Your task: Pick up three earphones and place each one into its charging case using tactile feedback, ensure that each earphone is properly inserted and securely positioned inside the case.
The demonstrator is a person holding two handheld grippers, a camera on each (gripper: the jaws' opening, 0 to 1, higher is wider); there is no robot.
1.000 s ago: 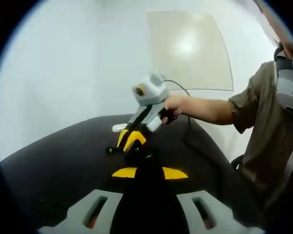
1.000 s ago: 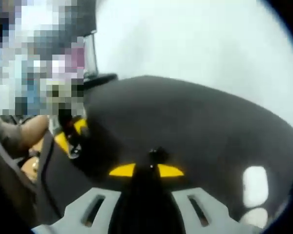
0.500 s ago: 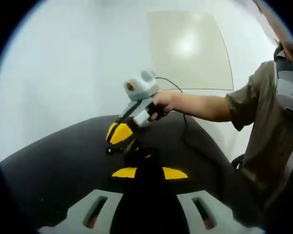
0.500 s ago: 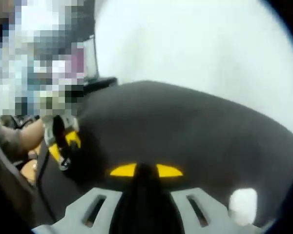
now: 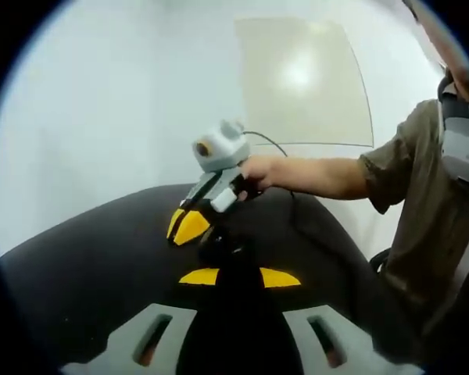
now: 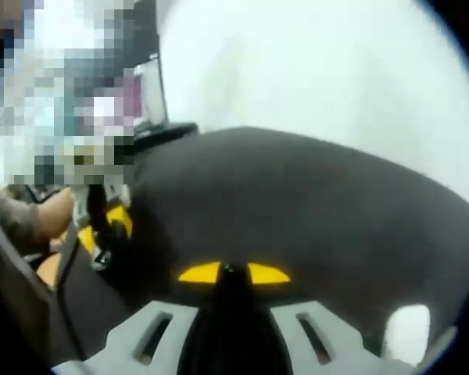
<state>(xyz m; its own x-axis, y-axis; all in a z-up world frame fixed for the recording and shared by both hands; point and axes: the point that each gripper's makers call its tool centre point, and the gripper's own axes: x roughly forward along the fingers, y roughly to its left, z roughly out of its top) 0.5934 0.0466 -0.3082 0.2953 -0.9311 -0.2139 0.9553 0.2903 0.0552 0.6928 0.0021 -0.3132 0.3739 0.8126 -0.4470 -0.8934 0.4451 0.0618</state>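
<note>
In the left gripper view my left gripper rises from the bottom over a black table. Its yellow pads stand a little apart with dark mass between them, and a dark glossy lump lies just past the tips; what it is stays unclear. The right gripper, held by a hand, points down-left, its yellow tips close together at the table. In the right gripper view my right gripper has its pads nearly together around a small dark earphone. The left gripper appears at the left.
A white rounded object, blurred, lies on the black table at the lower right of the right gripper view. A person's sleeve and body stand at the right of the left gripper view. A pale wall is behind the table.
The right gripper swung left and down from the dark lump toward a small dark piece on the table, its yellow tips drawing together. The left gripper kept still.
</note>
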